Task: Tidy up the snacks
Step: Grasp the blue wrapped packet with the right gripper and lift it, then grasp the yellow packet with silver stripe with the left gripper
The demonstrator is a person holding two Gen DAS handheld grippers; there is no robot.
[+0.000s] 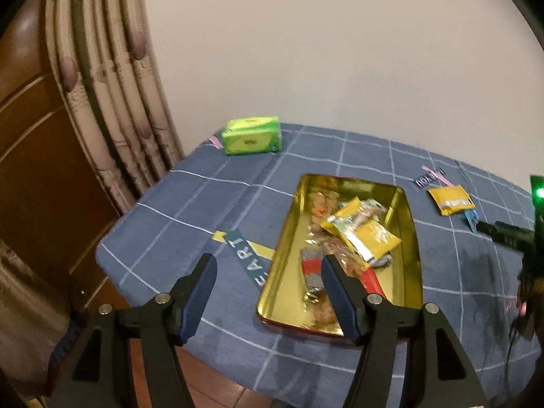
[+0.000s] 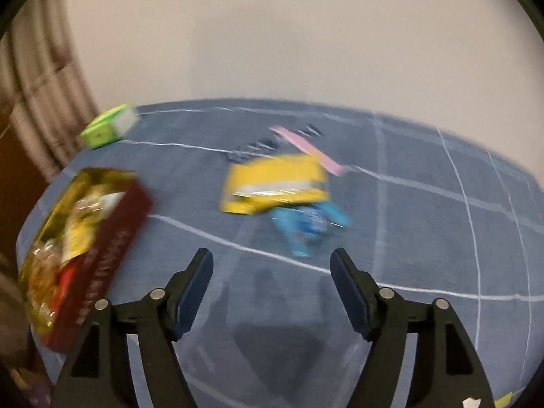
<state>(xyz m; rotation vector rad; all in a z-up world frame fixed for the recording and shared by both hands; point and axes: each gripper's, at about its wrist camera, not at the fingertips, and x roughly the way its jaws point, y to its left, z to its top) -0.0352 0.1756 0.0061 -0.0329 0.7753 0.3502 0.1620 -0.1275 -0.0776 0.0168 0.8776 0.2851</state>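
Observation:
A gold-lined tin (image 1: 292, 238) lies on the blue checked tablecloth and holds several snack packets, with yellow packets (image 1: 370, 234) on top. My left gripper (image 1: 268, 258) hangs open above the tin's near left corner, nothing between its fingers. In the blurred right wrist view, my right gripper (image 2: 271, 255) stands open and empty above the cloth. Just beyond it lie a yellow packet (image 2: 275, 183) and, partly under that, a blue packet (image 2: 306, 224). The tin's dark red wall (image 2: 112, 238) is at its left. The same yellow packet (image 1: 450, 200) and blue packet (image 1: 471, 219) lie right of the tin.
A green box (image 1: 251, 136) stands at the table's far left corner, also seen as the green box (image 2: 108, 125). A curtain (image 1: 112, 102) and a wooden door (image 1: 30, 156) are left of the table. The table's near edge (image 1: 238, 346) runs below my left fingers.

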